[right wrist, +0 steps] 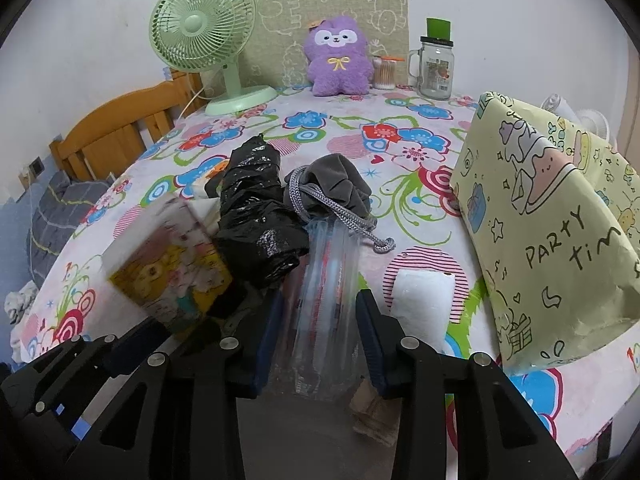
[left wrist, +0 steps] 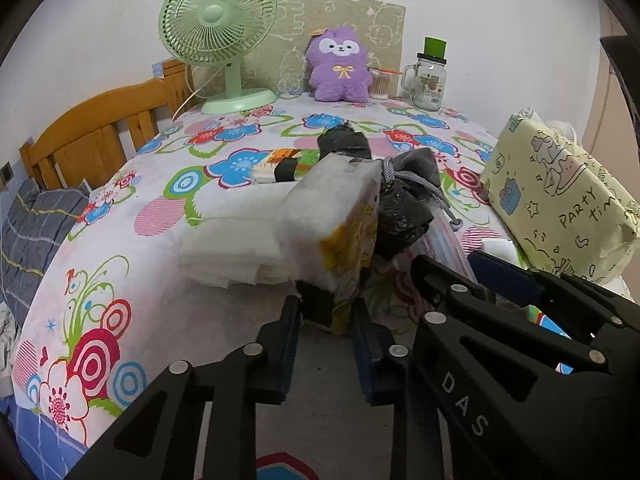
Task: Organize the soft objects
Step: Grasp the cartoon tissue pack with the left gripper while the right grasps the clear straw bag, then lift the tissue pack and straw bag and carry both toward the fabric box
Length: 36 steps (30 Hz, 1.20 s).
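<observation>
One fan [right wrist: 200,36], one plush [right wrist: 338,58], one jar [right wrist: 436,68], one swab tub [right wrist: 386,74], two tissue packs [right wrist: 168,264] [right wrist: 552,232], one black bag [right wrist: 256,216], one pouch [right wrist: 332,188].

Tissue pack [right wrist: 168,264] left of plastic bag [right wrist: 256,216], drawstring pouch [right wrist: 332,188] right, plush toy [right wrist: 338,60] behind on table [right wrist: 360,120]

On the yellow-green wrapped package [right wrist: 560,232] to my right, hand-style black lettering reads "PARTY" and, below it, "tim", running off at the package's edge. On the black arm of my right gripper [left wrist: 440,280], seen from my left hand's camera, white letters spell "DAS".
</observation>
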Each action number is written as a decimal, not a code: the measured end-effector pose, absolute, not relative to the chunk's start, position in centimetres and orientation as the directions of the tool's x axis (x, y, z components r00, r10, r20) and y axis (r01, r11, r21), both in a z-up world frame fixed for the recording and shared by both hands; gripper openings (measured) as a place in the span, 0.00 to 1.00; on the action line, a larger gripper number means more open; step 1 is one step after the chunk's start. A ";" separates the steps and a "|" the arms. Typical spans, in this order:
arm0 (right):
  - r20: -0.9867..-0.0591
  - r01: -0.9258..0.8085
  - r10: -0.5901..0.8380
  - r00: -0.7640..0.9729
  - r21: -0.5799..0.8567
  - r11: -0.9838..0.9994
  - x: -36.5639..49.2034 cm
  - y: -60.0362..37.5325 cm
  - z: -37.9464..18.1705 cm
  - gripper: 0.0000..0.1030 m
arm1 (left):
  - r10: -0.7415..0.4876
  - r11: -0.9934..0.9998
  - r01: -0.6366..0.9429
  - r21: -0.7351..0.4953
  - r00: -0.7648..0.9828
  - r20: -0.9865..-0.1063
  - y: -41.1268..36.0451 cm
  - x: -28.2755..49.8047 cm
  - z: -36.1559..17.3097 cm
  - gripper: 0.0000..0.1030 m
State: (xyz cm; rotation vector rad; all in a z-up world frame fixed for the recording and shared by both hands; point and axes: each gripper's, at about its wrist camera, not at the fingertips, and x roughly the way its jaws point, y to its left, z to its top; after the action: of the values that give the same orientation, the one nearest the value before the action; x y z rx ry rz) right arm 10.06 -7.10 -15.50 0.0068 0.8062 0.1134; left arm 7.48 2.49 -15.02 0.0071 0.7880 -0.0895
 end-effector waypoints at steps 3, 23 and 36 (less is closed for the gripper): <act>-0.713 -0.098 0.108 0.693 0.055 0.994 9.8 -7.3 -15.2 0.41 | -0.086 0.995 0.090 -0.031 0.708 -0.701 2.3 7.3 -14.7 0.21; -0.653 -0.116 0.142 0.744 0.083 0.990 8.1 -8.5 -11.1 0.20 | -0.094 0.994 0.102 -0.024 0.759 -0.645 1.3 5.7 -10.7 0.21; -0.608 -0.121 0.146 0.781 0.082 0.989 7.3 -8.7 -7.5 0.20 | -0.101 0.994 0.111 -0.021 0.794 -0.600 1.1 5.1 -7.2 0.21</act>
State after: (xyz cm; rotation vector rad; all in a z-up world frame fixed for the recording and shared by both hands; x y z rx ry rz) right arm 7.28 -8.74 -7.53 0.0394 0.6598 0.1439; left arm 5.06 1.05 -7.16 0.0155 0.6439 -0.1143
